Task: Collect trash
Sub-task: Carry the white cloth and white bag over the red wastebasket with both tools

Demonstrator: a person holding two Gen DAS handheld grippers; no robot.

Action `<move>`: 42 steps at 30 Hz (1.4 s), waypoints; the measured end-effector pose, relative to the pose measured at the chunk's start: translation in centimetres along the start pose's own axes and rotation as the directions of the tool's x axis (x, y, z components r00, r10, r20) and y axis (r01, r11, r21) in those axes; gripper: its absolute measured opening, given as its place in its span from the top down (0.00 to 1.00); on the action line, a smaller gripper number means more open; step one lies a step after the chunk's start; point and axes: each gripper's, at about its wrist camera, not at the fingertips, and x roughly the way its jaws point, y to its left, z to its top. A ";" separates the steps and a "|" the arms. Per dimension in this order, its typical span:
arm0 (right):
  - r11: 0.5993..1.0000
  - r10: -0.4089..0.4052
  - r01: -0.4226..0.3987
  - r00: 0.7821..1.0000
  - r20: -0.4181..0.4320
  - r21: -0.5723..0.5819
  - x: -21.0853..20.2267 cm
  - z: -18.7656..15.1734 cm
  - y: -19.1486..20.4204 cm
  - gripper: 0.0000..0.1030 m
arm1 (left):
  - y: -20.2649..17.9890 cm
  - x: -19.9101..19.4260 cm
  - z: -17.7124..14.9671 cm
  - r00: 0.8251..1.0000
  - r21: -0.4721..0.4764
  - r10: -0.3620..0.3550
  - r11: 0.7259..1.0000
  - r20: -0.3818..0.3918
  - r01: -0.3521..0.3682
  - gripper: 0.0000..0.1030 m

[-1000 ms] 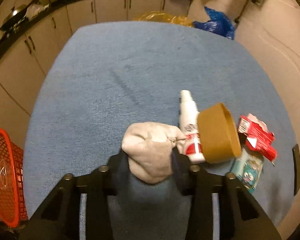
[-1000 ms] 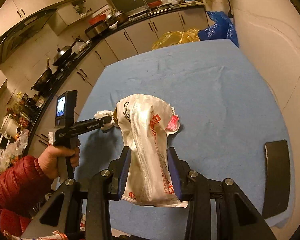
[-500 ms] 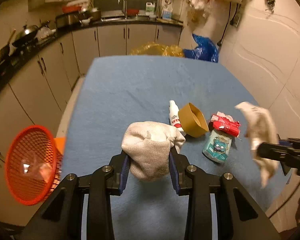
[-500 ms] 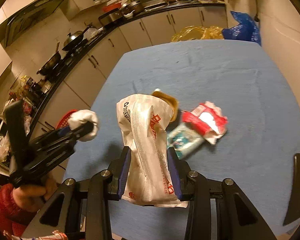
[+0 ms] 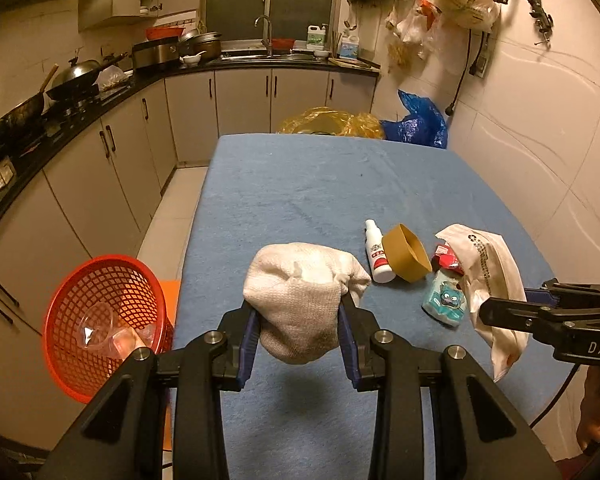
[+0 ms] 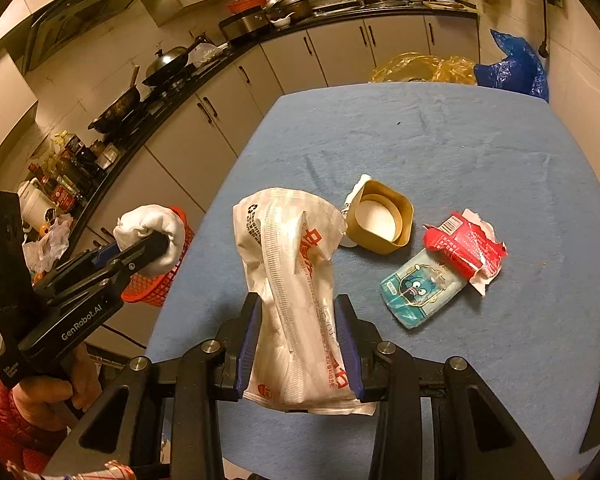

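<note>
A crumpled off-white cloth wad (image 5: 300, 300), coarse and knitted in texture, is clamped between the blue-padded jaws of the left gripper (image 5: 298, 334), which are drawn in narrowly against its sides; the wad bulges above the fingers and sags below them, and it is held clear above the near edge of the blue cloth-covered table (image 5: 320, 184). A white plastic bag (image 6: 296, 300), crinkled, printed with red characters and a recycling mark, is pinched at its lower half by the right gripper (image 6: 300, 344), whose jaws are likewise set narrow; its upper end stands up loosely above the fingers. On the table beyond both grippers, a small cluster of trash is left lying: a white spray bottle (image 5: 376, 252) on its side, a tan paper cup (image 5: 406, 254) tipped over and touching it, a torn red wrapper (image 6: 466, 246), and a flat teal packet (image 6: 418, 288) with a cartoon face, partly under the wrapper. To the left of the table, lower down, a red mesh plastic basket (image 5: 100, 316) is seen, with a clear plastic cup (image 5: 100, 328) inside it. In the right wrist view, a hand (image 6: 48, 396) and a red sleeve (image 6: 0, 420) are seen at the left gripper's handle.
</note>
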 end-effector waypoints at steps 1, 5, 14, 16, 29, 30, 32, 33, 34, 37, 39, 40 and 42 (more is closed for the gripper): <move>1.000 -0.001 0.001 1.000 0.000 -0.001 0.0 0.0 0.0 0.61 | 0.1 0.0 0.0 1.000 0.003 -0.003 1.000 -0.001 0.003 0.67; 1.000 -0.011 0.011 1.000 0.004 -0.003 -0.3 -0.1 0.3 0.61 | -0.3 -0.1 -0.1 1.000 0.017 -0.017 1.000 0.000 0.017 0.67; 1.000 -0.024 0.024 1.000 0.004 0.000 -0.9 -0.4 0.6 0.61 | -0.6 -0.2 -0.3 1.000 0.036 -0.025 0.999 0.009 0.025 0.67; 1.000 -0.023 0.023 1.000 0.002 0.004 -0.9 -0.5 0.6 0.61 | -0.5 -0.2 -0.4 1.000 0.039 -0.027 0.999 0.006 0.026 0.67; 1.000 -0.021 0.021 1.000 -0.009 0.004 -0.2 -0.7 1.2 0.61 | -0.5 -0.4 -0.5 1.000 0.056 -0.011 0.998 0.009 0.011 0.67; 1.000 -0.022 0.022 1.000 -0.009 0.004 -0.1 -0.7 1.3 0.61 | -0.5 -0.4 -0.6 1.000 0.058 -0.011 0.998 0.009 0.010 0.67; 1.000 -0.021 0.021 1.000 -0.009 0.004 -0.1 -0.7 1.3 0.61 | -0.6 -0.4 -0.5 1.000 0.056 -0.009 0.998 0.010 0.008 0.67; 1.000 -0.021 0.021 1.000 -0.010 0.005 0.0 -0.7 1.4 0.61 | -0.6 -0.4 -0.5 1.000 0.055 -0.008 0.998 0.009 0.008 0.67; 1.000 -0.020 0.020 1.000 -0.011 0.004 0.1 -0.7 1.3 0.61 | -0.5 -0.4 -0.5 1.000 0.055 -0.008 0.998 0.008 0.008 0.67; 1.000 -0.020 0.020 1.000 -0.015 0.006 0.3 -0.6 1.4 0.61 | -0.4 -0.4 -0.5 1.000 0.054 -0.007 0.999 0.007 0.006 0.67; 1.000 -0.021 0.021 1.000 -0.016 0.006 0.4 -0.6 1.4 0.61 | -0.1 -0.3 -0.5 1.000 0.053 -0.008 0.999 0.004 0.008 0.67; 1.000 -0.020 0.020 1.000 -0.016 0.005 0.3 -0.6 1.4 0.61 | -0.1 -0.2 -0.5 1.000 0.052 -0.009 0.999 0.004 0.008 0.67; 1.000 -0.021 0.022 1.000 -0.017 0.006 0.4 -0.6 1.5 0.61 | 0.0 -0.2 -0.5 1.000 0.054 -0.010 0.999 0.002 0.009 0.67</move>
